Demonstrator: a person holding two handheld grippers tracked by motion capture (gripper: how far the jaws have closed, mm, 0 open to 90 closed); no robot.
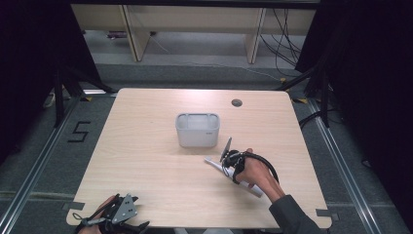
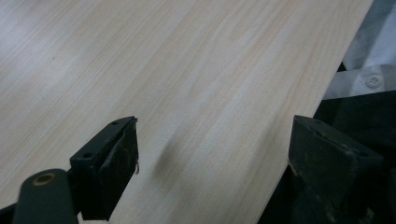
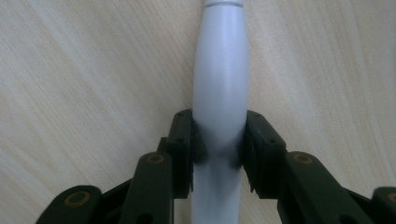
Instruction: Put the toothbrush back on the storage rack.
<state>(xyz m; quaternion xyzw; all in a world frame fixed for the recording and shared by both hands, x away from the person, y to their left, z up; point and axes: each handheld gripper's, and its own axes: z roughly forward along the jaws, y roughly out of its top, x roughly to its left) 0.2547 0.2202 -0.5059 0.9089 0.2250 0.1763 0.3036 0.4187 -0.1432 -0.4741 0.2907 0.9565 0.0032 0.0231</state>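
step: right gripper (image 3: 219, 144) jaws clamped on white handle (image 3: 219, 88) near grey bin (image 1: 197, 129) | left gripper (image 2: 212, 163) jaws apart, idle | next: lift, carry to bin

Even overhead light; surroundings dark.
High view: table (image 1: 146, 161) evenly lit, flanks near black, image soft and low in detail. Left gripper view: faint blurred shadow on the wood, near jaws out of focus. Right gripper view: white handle (image 3: 219, 93) carries a soft sheen.
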